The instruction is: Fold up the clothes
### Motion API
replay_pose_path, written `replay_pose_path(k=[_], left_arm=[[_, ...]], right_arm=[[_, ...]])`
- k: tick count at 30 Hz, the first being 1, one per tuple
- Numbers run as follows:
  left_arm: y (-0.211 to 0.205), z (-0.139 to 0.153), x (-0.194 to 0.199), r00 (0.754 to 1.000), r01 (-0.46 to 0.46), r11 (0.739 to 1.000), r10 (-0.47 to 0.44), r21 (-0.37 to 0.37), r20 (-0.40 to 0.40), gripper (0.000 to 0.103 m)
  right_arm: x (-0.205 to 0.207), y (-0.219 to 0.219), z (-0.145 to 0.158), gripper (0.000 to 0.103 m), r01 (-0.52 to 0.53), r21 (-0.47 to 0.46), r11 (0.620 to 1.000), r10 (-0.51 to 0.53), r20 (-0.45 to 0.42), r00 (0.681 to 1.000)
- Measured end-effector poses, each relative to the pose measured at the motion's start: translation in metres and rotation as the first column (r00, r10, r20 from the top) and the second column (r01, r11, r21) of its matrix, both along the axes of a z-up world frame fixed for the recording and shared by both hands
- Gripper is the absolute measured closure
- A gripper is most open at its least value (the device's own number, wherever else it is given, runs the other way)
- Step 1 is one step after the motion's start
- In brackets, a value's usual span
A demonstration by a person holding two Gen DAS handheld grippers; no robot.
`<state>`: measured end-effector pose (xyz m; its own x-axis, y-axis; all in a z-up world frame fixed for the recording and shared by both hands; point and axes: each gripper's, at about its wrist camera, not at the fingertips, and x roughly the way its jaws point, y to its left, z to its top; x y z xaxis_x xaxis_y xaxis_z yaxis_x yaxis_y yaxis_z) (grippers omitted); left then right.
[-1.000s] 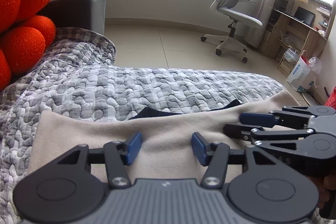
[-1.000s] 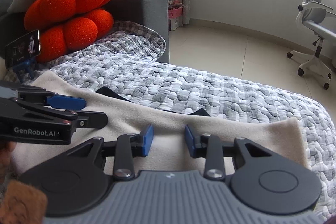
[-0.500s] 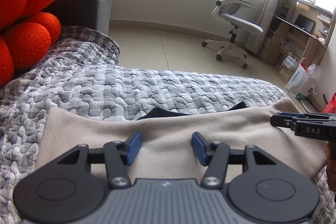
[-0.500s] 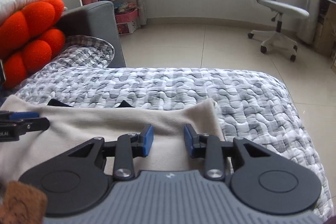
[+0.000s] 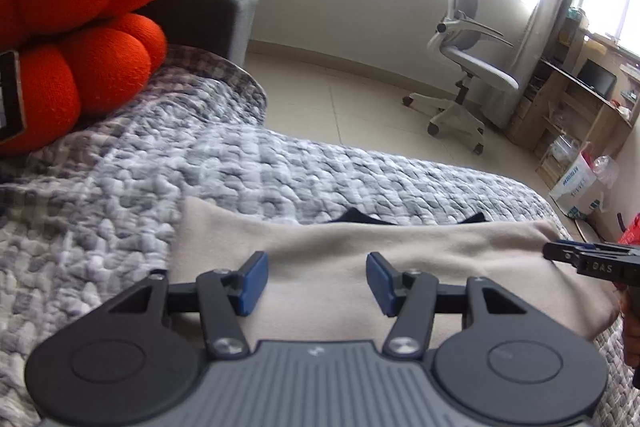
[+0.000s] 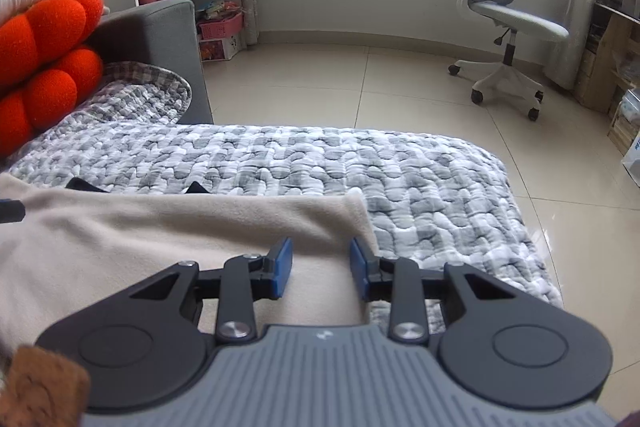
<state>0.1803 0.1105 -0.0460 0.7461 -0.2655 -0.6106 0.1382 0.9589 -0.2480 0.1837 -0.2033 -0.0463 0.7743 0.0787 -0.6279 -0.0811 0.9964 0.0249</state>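
I hold my left gripper point(image 5: 313, 279) and right gripper point(image 6: 319, 267), both parted and empty, over opposite ends of the beige fleece garment point(image 5: 360, 251), flat on the grey quilted sofa cover point(image 6: 320, 163), ready to pinch.

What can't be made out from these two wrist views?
- Near edge of the beige garment: both views, covered by the gripper bodies.
- Dark item under the garment: only two corners poke out; its kind is unclear.
- Right gripper in the left view: cut off by the frame edge, jaws unreadable there.
- Black object by the orange cushion: cropped at the left edge.
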Motion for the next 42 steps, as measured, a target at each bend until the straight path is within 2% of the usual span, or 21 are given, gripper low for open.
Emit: replay_pose_path(k=[1,5,9,13,18,22,24,25,26,27,29,31,32,36,42], left_arm=[[0.005,0.002,-0.002,1.0,-0.006,1.0,0.005,-0.017,-0.004,0.045],[0.022,0.017,-0.018,0.999,-0.034,0.997,0.036,-0.076,0.025,0.039],[0.036,0.024,-0.036,0.996,-0.088,0.991,0.091,-0.097,0.023,0.039],[0.043,0.028,-0.053,0.993,-0.111,0.989,0.113,-0.101,0.015,0.04],[0.035,0.042,-0.079,0.996,-0.065,0.993,0.069,-0.094,0.047,0.047],[0.024,0.034,-0.086,1.0,-0.006,0.997,0.006,-0.08,0.002,0.047],[0.019,0.029,-0.089,0.999,0.024,0.997,-0.025,-0.074,-0.023,0.047],[0.016,0.027,-0.091,0.999,0.039,0.997,-0.041,-0.071,-0.036,0.047],[0.018,0.019,-0.085,0.996,0.022,0.997,-0.029,-0.072,-0.088,0.05],[0.022,0.01,-0.078,0.99,-0.001,0.997,-0.01,-0.078,-0.142,0.059],[0.03,0.005,-0.074,0.986,-0.02,0.995,0.004,-0.099,-0.167,0.073],[0.038,0.003,-0.072,0.983,-0.036,0.992,0.014,-0.121,-0.182,0.075],[0.04,0.002,-0.072,0.982,-0.043,0.991,0.019,-0.124,-0.189,0.079],[0.033,0.003,-0.073,0.983,-0.03,0.997,0.018,-0.066,-0.184,0.087],[0.032,0.004,-0.073,0.984,-0.03,0.999,0.024,-0.035,-0.178,0.089]], right_arm=[[-0.002,-0.001,0.004,0.062,0.018,0.0,1.0,-0.018,0.004,1.0],[-0.017,-0.011,0.026,0.062,0.019,0.037,0.999,-0.02,0.033,0.999],[-0.034,-0.01,0.04,0.062,-0.035,0.039,0.999,0.034,0.023,0.999],[-0.041,-0.005,0.04,0.062,-0.097,0.038,0.995,0.098,-0.019,0.995],[-0.05,0.005,0.038,0.062,-0.191,0.061,0.98,0.195,-0.065,0.979],[-0.058,0.012,0.029,0.062,-0.274,0.121,0.954,0.29,-0.148,0.945],[-0.062,0.019,0.021,0.064,-0.32,0.094,0.943,0.332,-0.185,0.925],[-0.063,0.022,0.016,0.069,-0.334,0.067,0.94,0.341,-0.199,0.919],[-0.063,0.025,0.012,0.069,-0.348,0.041,0.937,0.349,-0.213,0.913],[-0.061,0.022,0.007,0.07,-0.339,0.043,0.94,0.34,-0.227,0.912],[-0.058,0.015,0.004,0.075,-0.33,0.06,0.942,0.335,-0.241,0.911],[-0.059,0.008,0.005,0.077,-0.334,0.069,0.94,0.341,-0.243,0.908],[-0.06,0.005,0.005,0.078,-0.339,0.064,0.939,0.344,-0.244,0.907],[-0.059,-0.012,0.008,0.082,-0.326,0.104,0.939,0.342,-0.252,0.905],[-0.056,-0.02,0.01,0.084,-0.312,0.123,0.942,0.334,-0.257,0.907]])
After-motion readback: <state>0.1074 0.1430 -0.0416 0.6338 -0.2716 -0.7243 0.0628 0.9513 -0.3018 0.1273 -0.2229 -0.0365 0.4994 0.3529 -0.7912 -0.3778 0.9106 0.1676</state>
